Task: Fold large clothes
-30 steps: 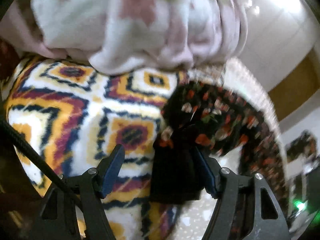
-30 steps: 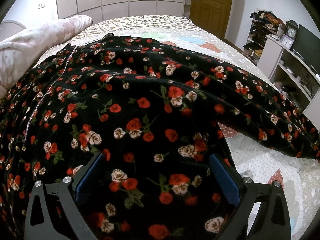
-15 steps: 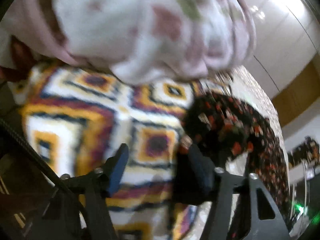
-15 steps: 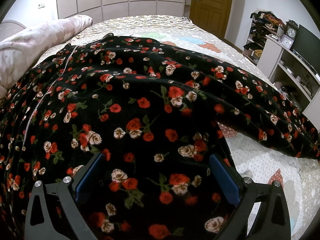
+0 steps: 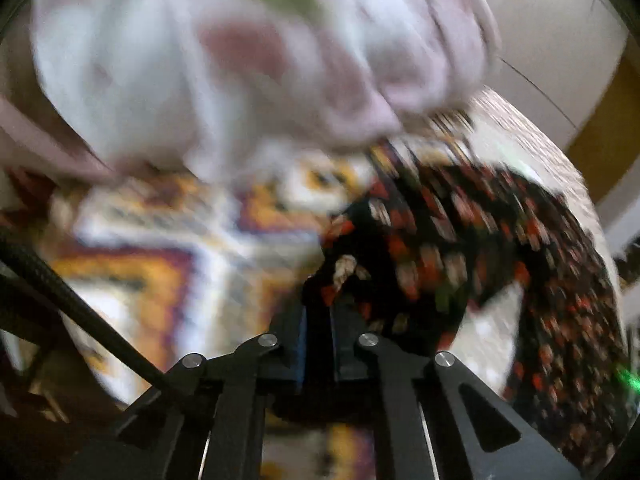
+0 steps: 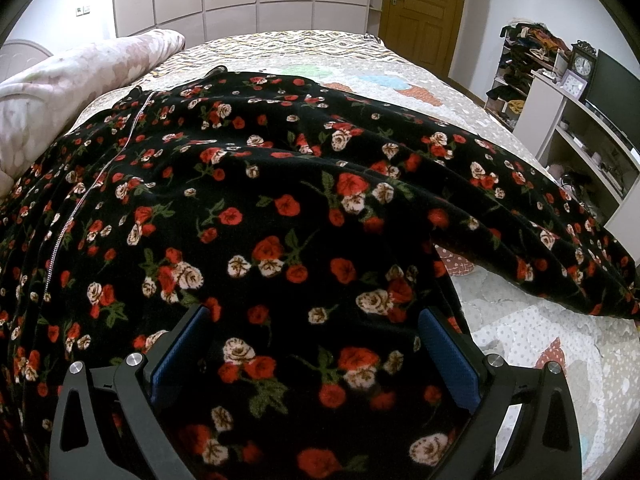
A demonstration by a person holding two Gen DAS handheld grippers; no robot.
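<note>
A large black dress [image 6: 280,208] with red and cream roses lies spread over the bed, its silver zip running down the left. My right gripper [image 6: 316,344] stands open low over it, the blue pads wide apart with flat fabric between them, not pinched. In the blurred left wrist view, my left gripper [image 5: 320,320] is shut on an end of the same dress [image 5: 460,248], the pads pressed together on a bunch of dark cloth, over a patterned blanket [image 5: 152,264].
A pink and white folded quilt [image 5: 240,60] looms just beyond the left gripper, and shows as a roll [image 6: 80,76] at the bed's left. The quilted bedspread [image 6: 532,336] is bare at right. White shelving [image 6: 580,136] and a wooden door [image 6: 420,8] stand beyond.
The left gripper's jaws have gone from wide apart to clamped on the dress end, and the gripper has lifted and rolled slightly. The right gripper and the dress under it have not moved.
</note>
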